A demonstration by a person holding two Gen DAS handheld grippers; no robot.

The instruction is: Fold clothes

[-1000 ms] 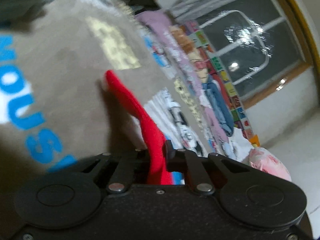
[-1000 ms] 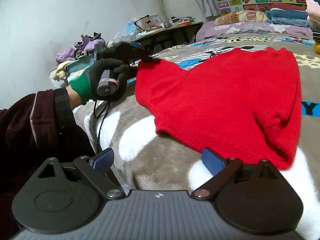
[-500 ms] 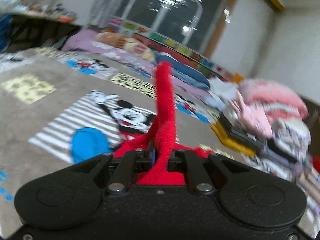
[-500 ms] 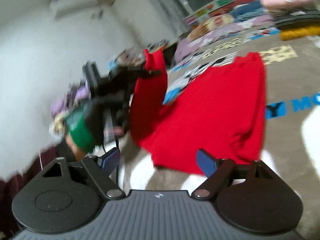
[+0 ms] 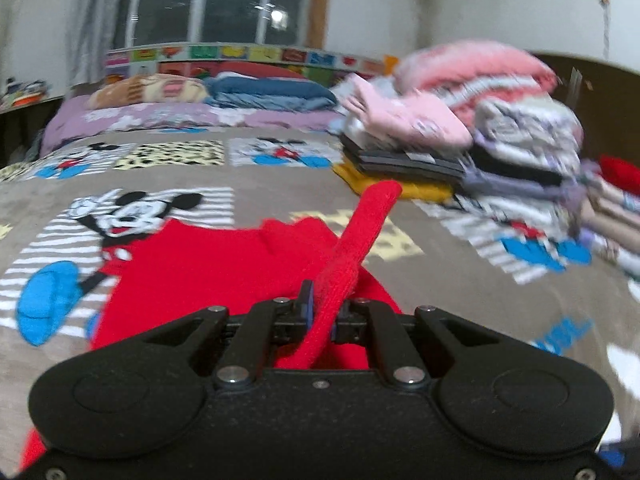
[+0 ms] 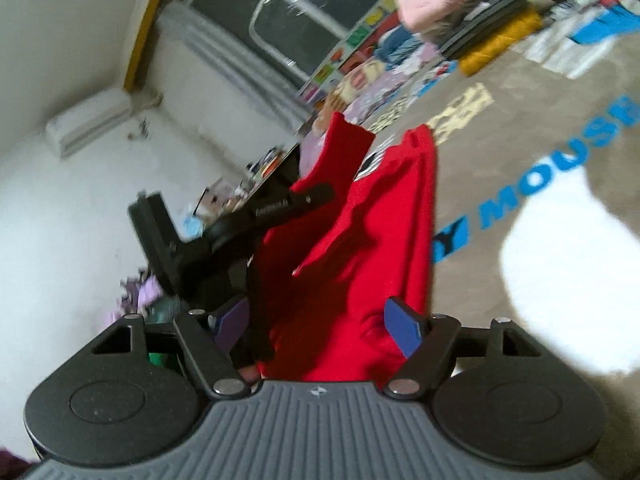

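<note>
1. Left gripper [image 5: 322, 314] pinches a ribbed fold of the knitted red sweater [image 5: 192, 264], which lies on the fuzzy cartoon blanket [image 5: 240, 176].
2. Right gripper [image 6: 320, 324] gapes wide, empty, sweater at 12 o'clock.
3. Clothes pile [image 5: 460, 132] at 2 o'clock is blurred.

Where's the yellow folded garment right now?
In the left wrist view, the yellow garment lies right of centre on the cartoon blanket, at the bottom of the folded pile, just beyond the red sweater.
</note>
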